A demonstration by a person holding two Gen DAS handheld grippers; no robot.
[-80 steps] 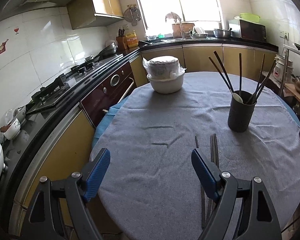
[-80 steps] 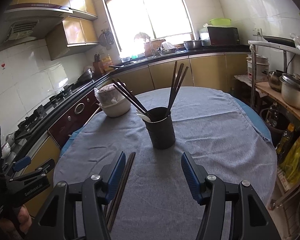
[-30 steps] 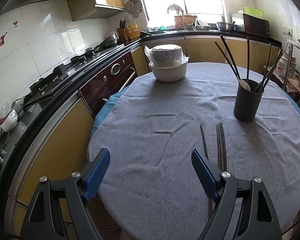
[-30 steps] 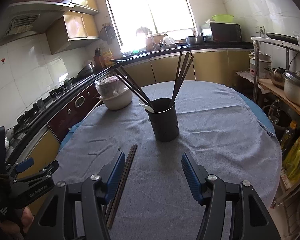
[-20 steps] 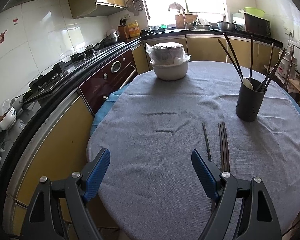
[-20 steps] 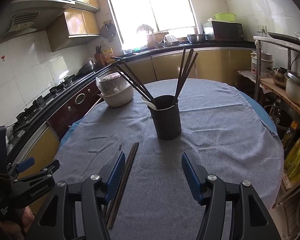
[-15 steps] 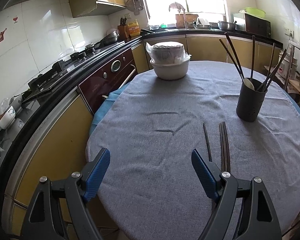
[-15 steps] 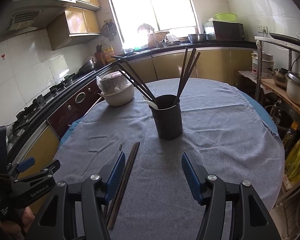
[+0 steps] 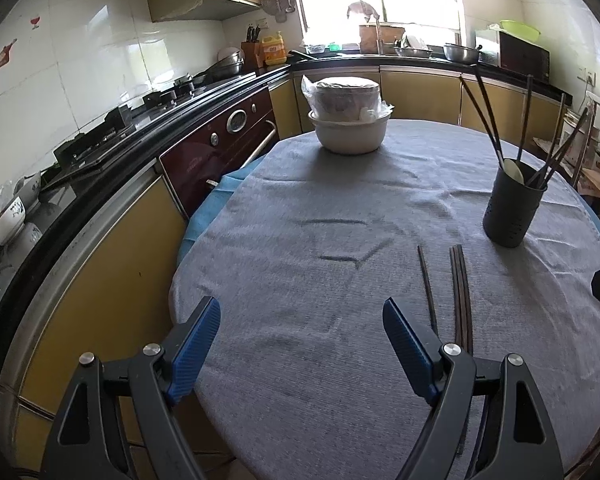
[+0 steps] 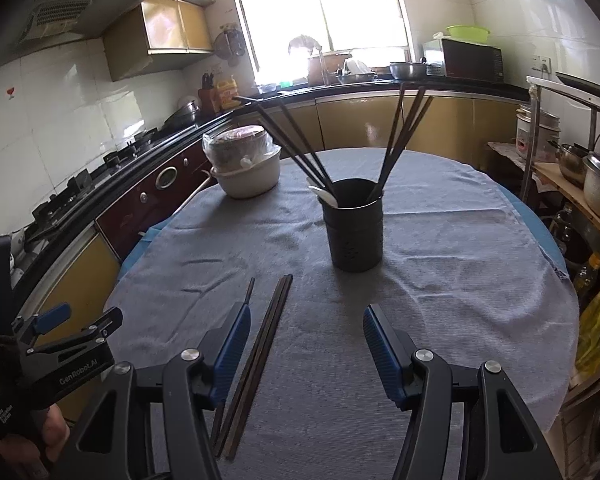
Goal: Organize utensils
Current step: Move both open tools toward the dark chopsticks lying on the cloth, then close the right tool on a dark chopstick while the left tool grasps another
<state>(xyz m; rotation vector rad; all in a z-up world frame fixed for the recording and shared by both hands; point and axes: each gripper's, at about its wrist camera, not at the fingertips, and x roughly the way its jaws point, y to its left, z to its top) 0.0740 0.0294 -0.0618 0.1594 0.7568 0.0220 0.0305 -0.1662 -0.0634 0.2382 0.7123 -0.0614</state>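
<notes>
Two hand-held grippers with black frames and blue ribbed finger pads hover low over the near edge of a round table covered in a grey woven cloth (image 9: 300,360), both with their fingers spread wide and holding nothing. The left gripper (image 9: 300,344) hangs over bare cloth at the table's left near edge; the right gripper (image 10: 304,344) hangs just to its right, and from its camera the left tool and the person's hand gripping it show at the lower left. The step in hand appears to be the approach to a pickup, with nothing yet grasped. Lying flat on the cloth are the loose dark wooden chopsticks (image 10: 266,344): a tight bundle running away from the viewer just inside the right gripper's left finger (image 10: 230,342), and a single thinner stick (image 9: 426,284) just to its left. The next move likely calls for lowering the right gripper, straddling the bundle and closing on it without scattering the sticks. Farther on stands the black cylindrical utensil holder (image 10: 354,226), upright, already holding several chopsticks and a white spoon. Beyond it, at the far left of the table, sits a white bowl with a plastic-wrapped container on top (image 9: 350,120).
</notes>
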